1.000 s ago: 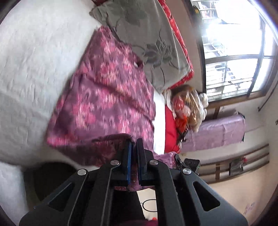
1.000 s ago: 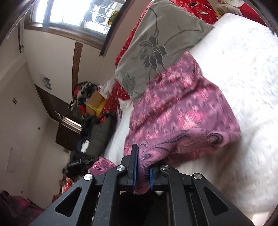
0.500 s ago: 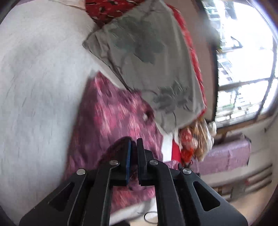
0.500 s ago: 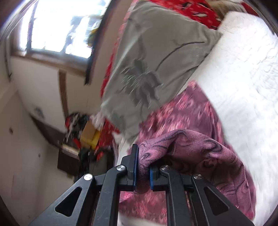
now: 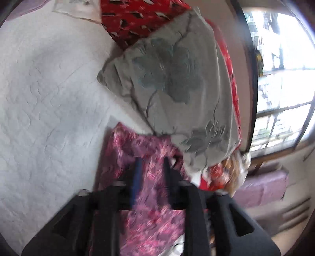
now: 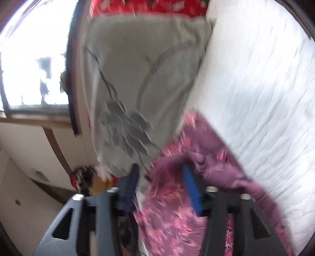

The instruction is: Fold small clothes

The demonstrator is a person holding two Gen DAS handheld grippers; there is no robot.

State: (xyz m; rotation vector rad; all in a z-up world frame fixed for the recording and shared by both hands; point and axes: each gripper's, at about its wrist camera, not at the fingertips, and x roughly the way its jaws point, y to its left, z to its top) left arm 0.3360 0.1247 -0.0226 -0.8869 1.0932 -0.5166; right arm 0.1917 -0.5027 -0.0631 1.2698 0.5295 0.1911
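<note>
Left wrist view: left gripper (image 5: 151,167) jaws are apart and opening, nothing pinched. The garment (image 5: 155,222), purple-pink floral, lies on the white bedspread (image 5: 49,118) under and ahead of the jaws; cloth shows through the gap, but the pads look clear of it. Motion blur smears the fingers, so pad contact is hard to confirm. Garment's far edge is tucked under the corner of the grey pillow (image 5: 173,88), which hides that end. Its near end is cut off by the gripper body and the frame's bottom edge. Behind the pillow, a red patterned cloth (image 5: 141,17), partly covered. Window (image 5: 281,88) at right is blown out. Clutter below the window is too blurred to identify.

Right wrist view: right gripper (image 6: 160,177) jaws spread wide and opening. A folded-over purple flap of the garment (image 6: 171,220) sits between and across the fingers, draped against the right pad (image 6: 192,189); not clamped. Heavy blur all over. Pillow (image 6: 141,69) fills the centre and hides the garment's far left corner. Bedspread (image 6: 256,88) to the right. Garment's lower part is cut off by the gripper body. Window (image 6: 33,59) at left is overexposed.
</note>
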